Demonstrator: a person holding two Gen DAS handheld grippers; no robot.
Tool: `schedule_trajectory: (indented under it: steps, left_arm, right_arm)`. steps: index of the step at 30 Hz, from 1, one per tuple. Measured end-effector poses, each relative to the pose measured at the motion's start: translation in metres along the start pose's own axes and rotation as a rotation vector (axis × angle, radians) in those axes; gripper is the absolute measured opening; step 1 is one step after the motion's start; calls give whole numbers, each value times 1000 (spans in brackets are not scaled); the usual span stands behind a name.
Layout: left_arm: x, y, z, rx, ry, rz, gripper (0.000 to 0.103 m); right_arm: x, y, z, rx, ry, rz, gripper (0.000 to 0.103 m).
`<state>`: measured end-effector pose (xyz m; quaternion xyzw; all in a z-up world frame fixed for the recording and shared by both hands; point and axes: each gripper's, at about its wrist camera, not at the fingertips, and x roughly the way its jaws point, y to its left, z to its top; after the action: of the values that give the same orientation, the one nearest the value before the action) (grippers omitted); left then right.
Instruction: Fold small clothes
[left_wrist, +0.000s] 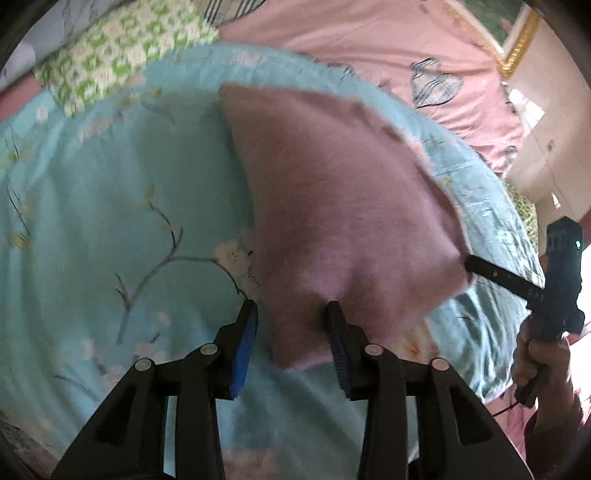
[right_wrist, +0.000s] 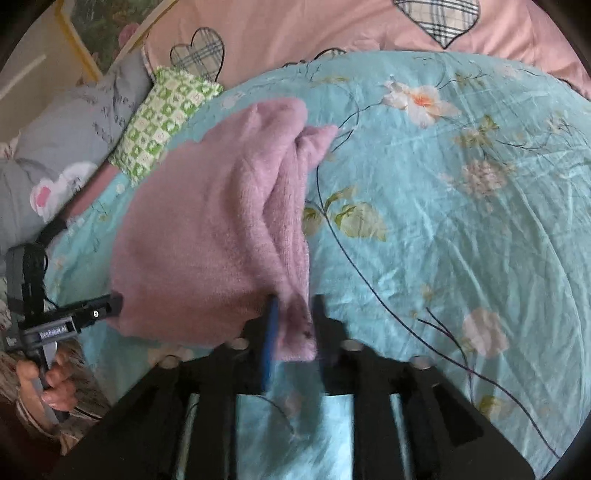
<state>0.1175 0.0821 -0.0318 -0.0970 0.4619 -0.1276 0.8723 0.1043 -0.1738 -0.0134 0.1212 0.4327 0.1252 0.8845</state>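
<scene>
A small pink fuzzy garment (left_wrist: 343, 206) is held up over a light blue floral quilt (left_wrist: 110, 206). My left gripper (left_wrist: 291, 310) has its fingers around the garment's near edge, with a wide gap between them and the cloth bunched inside. My right gripper (right_wrist: 295, 306) is shut on the garment's (right_wrist: 207, 229) other near corner, and its tips (left_wrist: 476, 264) show at the cloth's right edge in the left wrist view. The left gripper (right_wrist: 114, 302) shows at the cloth's left edge in the right wrist view. The cloth sags in folds between the two.
The blue quilt (right_wrist: 461, 221) covers the bed. A green patterned cloth (right_wrist: 162, 118) and a grey pillow (right_wrist: 74, 122) lie at the far left. A pink sheet with checked hearts (right_wrist: 295, 26) lies behind. A gold picture frame (left_wrist: 521, 44) stands at the far right.
</scene>
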Motion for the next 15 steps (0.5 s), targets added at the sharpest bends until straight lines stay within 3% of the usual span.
schedule_trajectory:
  steps: [3,6,10,12,15]
  left_arm:
    - [-24,-10,11,39,-58,-39,38]
    - [-24,-21,36,48,-95,-100,38]
    - [9,-28,51,38,-52,-118,38]
    - [28,-25,45,17,-16,-120,37]
    - [46,-27,36,48,-5,-66,31]
  right_arm:
    - [-21,4,7,10,-71,17,37]
    - [-31,18,23,7,-127,83,37]
    - [-4,47,43,-32,-119,174,37]
    - [18,48,43,-38,-71,125,37]
    - [45,28,32,-6,-22,43,23]
